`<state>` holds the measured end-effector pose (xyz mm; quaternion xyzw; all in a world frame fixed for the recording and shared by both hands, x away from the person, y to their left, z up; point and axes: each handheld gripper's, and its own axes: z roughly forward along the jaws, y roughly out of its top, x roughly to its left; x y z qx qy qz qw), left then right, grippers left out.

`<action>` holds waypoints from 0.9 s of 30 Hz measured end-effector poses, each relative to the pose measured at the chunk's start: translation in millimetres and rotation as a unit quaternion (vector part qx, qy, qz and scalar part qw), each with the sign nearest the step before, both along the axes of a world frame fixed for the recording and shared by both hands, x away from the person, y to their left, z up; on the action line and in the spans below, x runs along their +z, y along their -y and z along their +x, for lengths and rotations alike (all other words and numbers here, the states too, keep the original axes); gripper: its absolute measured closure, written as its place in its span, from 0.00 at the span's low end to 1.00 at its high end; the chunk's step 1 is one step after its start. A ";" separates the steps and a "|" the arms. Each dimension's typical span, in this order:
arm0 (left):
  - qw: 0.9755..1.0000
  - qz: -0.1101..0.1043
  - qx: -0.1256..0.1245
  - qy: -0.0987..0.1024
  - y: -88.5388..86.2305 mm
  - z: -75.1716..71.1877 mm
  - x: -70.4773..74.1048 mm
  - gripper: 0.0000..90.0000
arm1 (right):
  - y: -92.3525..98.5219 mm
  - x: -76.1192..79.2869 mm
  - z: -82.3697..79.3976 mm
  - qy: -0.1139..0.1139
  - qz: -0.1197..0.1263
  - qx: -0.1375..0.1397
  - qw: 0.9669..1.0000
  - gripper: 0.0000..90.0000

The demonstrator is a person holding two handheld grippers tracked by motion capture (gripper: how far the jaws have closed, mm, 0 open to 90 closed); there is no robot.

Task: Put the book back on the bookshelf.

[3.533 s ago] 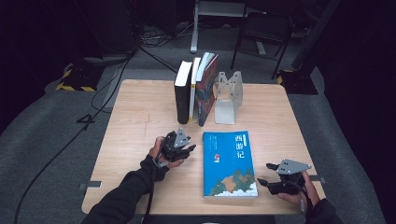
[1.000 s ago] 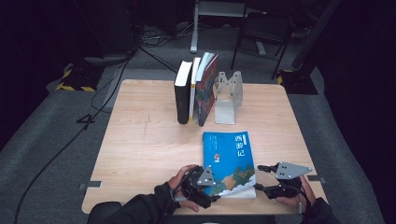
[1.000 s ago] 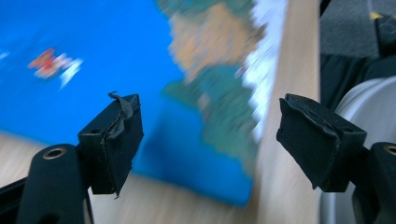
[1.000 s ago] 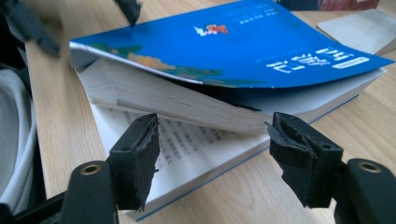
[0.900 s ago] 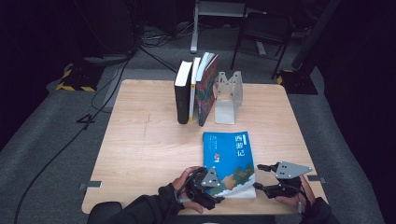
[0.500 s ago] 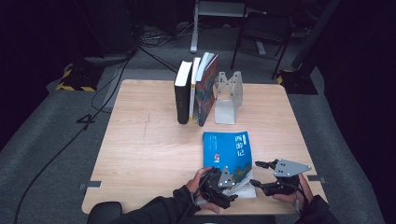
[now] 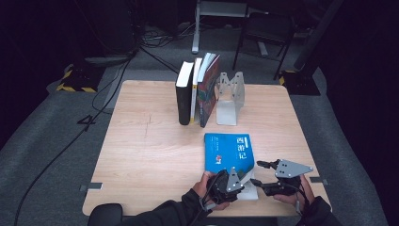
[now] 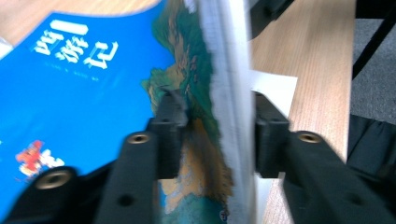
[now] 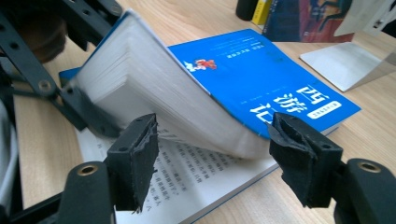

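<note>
step: lifting pages | book [image 7: 229,151]: flat, just in front of bookend [image 7: 230,96] | left gripper [image 8: 212,135]: just closed, clamped on lifted pages | right gripper [image 9: 212,154]: apart, beside page edge | tip: slide right jaws under lifted block before left lets go

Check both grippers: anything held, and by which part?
The left gripper has just closed on the blue book, clamping its lifted cover and pages at the near corner. The right gripper is open, holding nothing.

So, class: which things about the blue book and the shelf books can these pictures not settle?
- Blue book: near corner hidden by the left gripper in the high view.
- Its opened page: print too small to read, right gripper view.
- Standing books: spine titles too small, high view; cut off by the top edge, right gripper view.
</note>
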<state>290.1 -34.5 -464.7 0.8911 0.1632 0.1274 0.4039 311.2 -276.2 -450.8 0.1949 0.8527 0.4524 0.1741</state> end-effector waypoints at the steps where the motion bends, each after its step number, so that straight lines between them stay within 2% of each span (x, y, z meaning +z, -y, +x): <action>1: 1.000 -0.001 -0.007 0.001 -1.3 1.2 1.1 0.73 | 0.3 0.1 0.3 0.001 0.001 -0.001 1.000 0.37; 4: 1.000 0.003 -0.026 0.008 -4.8 2.8 4.8 0.76 | 0.0 0.1 0.8 0.000 0.004 -0.003 1.000 0.36; 5: 1.000 -0.001 -0.030 0.005 -7.2 3.9 6.5 0.76 | -0.7 -0.5 0.9 0.000 0.001 -0.002 1.000 0.36; 10: 0.998 0.012 -0.054 0.000 -21.3 8.4 9.2 0.78 | -4.2 -4.4 1.4 -0.003 -0.013 0.002 1.000 0.35; 13: 0.998 0.000 -0.067 -0.019 -40.0 15.5 10.2 0.79 | -6.5 -4.8 1.9 -0.002 -0.016 0.003 1.000 0.34; 15: 0.997 -0.004 -0.076 -0.022 -49.9 18.5 9.5 0.79 | -9.5 -5.3 1.5 0.002 -0.018 0.005 1.000 0.34; 19: 0.997 0.000 -0.076 -0.016 -65.2 19.4 10.1 0.81 | -19.7 -4.7 -2.3 0.025 -0.009 0.017 0.999 0.35; 22: 0.997 -0.005 -0.070 -0.018 -77.5 20.5 9.2 0.81 | -29.5 -6.3 -1.6 0.026 -0.015 0.023 0.999 0.34; 24: 0.997 -0.018 -0.066 -0.028 -85.9 22.3 8.0 0.81 | -36.9 -8.2 -0.1 0.025 -0.019 0.027 0.999 0.34; 27: 0.997 -0.018 -0.063 -0.030 -93.9 23.7 8.2 0.81 | -43.0 -9.5 1.2 0.026 -0.024 0.030 0.999 0.34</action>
